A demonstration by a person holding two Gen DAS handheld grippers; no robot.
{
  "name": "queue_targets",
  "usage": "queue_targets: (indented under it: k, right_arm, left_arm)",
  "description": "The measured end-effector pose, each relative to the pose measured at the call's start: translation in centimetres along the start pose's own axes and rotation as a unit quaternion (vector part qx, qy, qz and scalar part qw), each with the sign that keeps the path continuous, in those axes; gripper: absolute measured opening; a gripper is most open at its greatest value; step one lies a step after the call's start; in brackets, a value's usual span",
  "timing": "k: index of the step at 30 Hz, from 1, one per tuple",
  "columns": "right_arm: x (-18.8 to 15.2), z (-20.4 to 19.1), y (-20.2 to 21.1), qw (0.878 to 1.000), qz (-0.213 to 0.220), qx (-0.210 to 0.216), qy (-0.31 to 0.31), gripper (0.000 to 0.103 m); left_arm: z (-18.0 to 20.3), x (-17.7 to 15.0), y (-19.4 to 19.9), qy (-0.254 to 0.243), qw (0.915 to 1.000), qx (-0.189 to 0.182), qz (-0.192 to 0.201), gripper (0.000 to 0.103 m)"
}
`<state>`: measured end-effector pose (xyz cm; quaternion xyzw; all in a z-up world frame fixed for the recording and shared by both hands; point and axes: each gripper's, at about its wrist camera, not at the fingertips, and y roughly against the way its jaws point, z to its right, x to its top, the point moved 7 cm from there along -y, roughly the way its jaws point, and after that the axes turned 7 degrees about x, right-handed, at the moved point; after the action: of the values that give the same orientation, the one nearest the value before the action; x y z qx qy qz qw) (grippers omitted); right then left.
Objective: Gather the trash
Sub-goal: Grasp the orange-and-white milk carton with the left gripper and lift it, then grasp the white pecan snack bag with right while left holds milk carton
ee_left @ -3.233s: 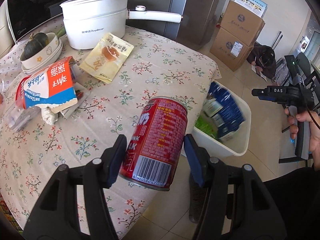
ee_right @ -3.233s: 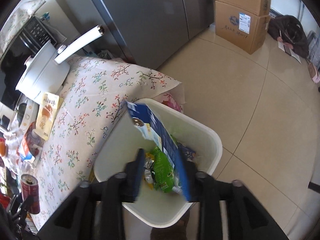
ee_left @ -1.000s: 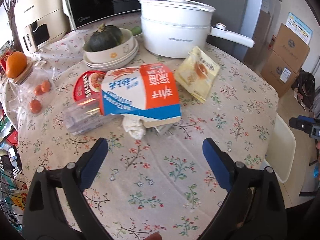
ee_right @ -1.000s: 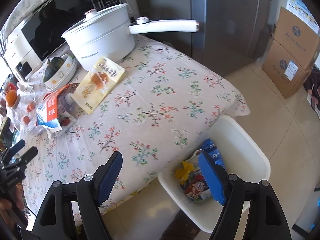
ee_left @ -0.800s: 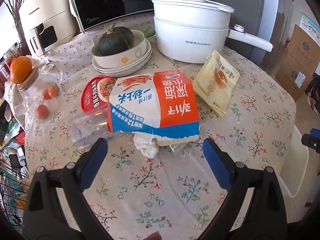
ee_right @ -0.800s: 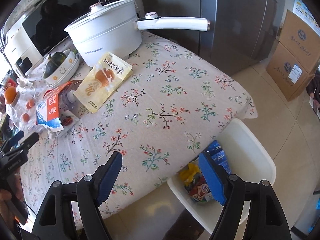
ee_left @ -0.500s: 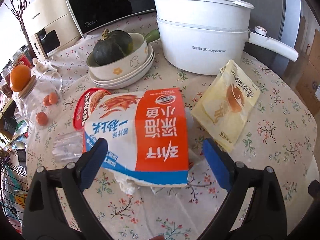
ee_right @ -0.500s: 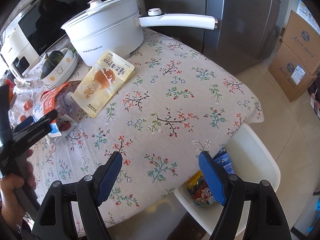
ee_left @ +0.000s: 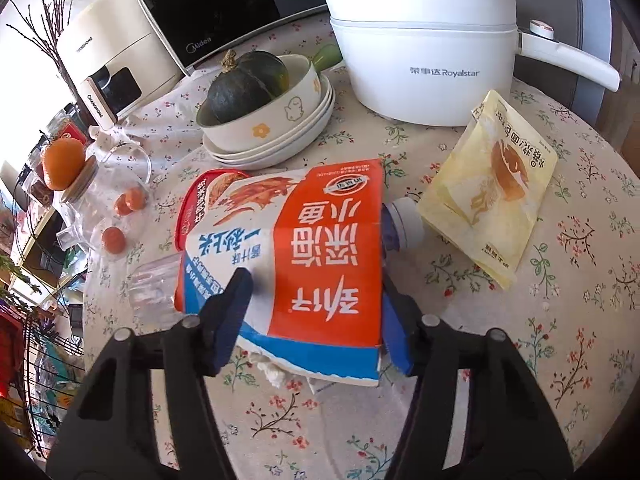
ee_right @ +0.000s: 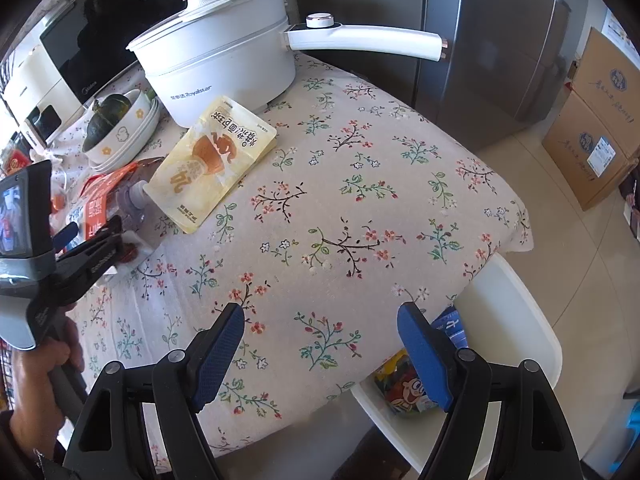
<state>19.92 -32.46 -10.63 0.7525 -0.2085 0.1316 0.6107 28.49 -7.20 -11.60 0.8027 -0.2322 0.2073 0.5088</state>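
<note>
Left hand-held gripper, wide a second before, was closing around the carton; right hand-held gripper gaped empty; binning presumably next.

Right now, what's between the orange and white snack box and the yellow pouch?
In the left wrist view, a plastic bottle's white cap end sticks out between the snack box and the yellow pouch.

Left hand-held gripper, tilted downward, is closing; right hand-held gripper hangs wide apart.
</note>
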Motion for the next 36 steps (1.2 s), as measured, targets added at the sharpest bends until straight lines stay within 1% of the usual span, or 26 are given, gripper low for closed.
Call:
queue_targets:
  k: [2, 3, 5, 7, 11, 16, 19, 20, 23, 24, 28, 31, 32, 33, 34, 36]
  right_arm:
    - [-0.1, -0.3, 0.0, 1.0, 0.0, 0.003, 0.001, 0.08]
    - [-0.2, -0.5, 0.0, 1.0, -0.001, 0.005, 0.002, 0.08]
    - [-0.2, -1.0, 0.2, 1.0, 0.0, 0.009, 0.004, 0.08]
    - [-0.3, -1.5, 0.3, 1.0, 0.002, 0.011, 0.008, 0.08]
    - [-0.4, -2.5, 0.5, 1.0, 0.005, 0.014, 0.011, 0.08]
    - [-0.6, -3.8, 0.5, 1.0, 0.006, 0.021, 0.016, 0.08]
    - [-0.6, -4.9, 0.3, 0.999, 0.005, 0.024, 0.025, 0.08]
    - [-0.6, -5.4, 0.2, 0.999, 0.005, 0.024, 0.03, 0.08]
    - [-0.5, -6.8, -0.3, 0.999, 0.002, 0.029, 0.042, 0.08]
    - [-0.5, -7.3, -0.4, 0.998, 0.001, 0.031, 0.046, 0.08]
    - [-0.6, -9.7, -1.5, 0.997, -0.006, 0.045, 0.066, 0.08]
    - [-0.8, -11.7, -2.5, 0.995, -0.013, 0.051, 0.084, 0.08]
    - [-0.8, -12.3, -2.8, 0.995, -0.017, 0.056, 0.087, 0.08]
    - [-0.7, -13.0, -3.3, 0.994, -0.021, 0.063, 0.089, 0.08]
    - [-0.6, -13.8, -3.8, 0.993, -0.026, 0.073, 0.091, 0.08]
    - [-0.3, -15.2, -4.8, 0.991, -0.031, 0.086, 0.098, 0.08]
  left_arm:
    - [-0.8, -0.1, 0.5, 0.0, 1.0, -0.006, 0.0, 0.046]
    - [-1.6, -0.1, 0.9, 0.004, 1.0, -0.008, 0.001, 0.044]
    - [-2.9, 0.0, 1.5, 0.015, 0.9998, -0.015, 0.005, 0.034]
    - [-4.8, 0.2, 2.1, 0.028, 0.9993, -0.022, 0.011, 0.028]
    - [-8.4, 0.7, 2.9, 0.052, 0.9979, -0.034, 0.02, 0.017]
    - [-13.1, 0.5, 4.1, 0.087, 0.9945, -0.05, 0.031, 0.008]
    - [-15.1, -0.3, 4.8, 0.116, 0.9901, -0.072, 0.032, 0.002]
    - [-15.8, -0.6, 5.0, 0.128, 0.9878, -0.085, 0.03, 0.002]
    - [-17.5, -1.9, 5.2, 0.172, 0.9753, -0.139, 0.008, 0.002]
    - [-17.8, -2.4, 5.2, 0.182, 0.9716, -0.151, 0.004, 0.002]
    - [-19.0, -4.7, 5.4, 0.225, 0.9524, -0.205, -0.014, 0.002]
    - [-19.4, -6.2, 4.5, 0.259, 0.9293, -0.258, -0.049, 0.002]
    - [-19.6, -6.6, 4.1, 0.274, 0.9186, -0.277, -0.063, 0.002]
    - [-19.8, -6.9, 3.7, 0.287, 0.91, -0.291, -0.072, 0.002]
    - [-20.2, -7.3, 3.4, 0.296, 0.9053, -0.295, -0.077, 0.002]
    - [-20.8, -7.8, 3.2, 0.296, 0.9072, -0.288, -0.078, 0.002]
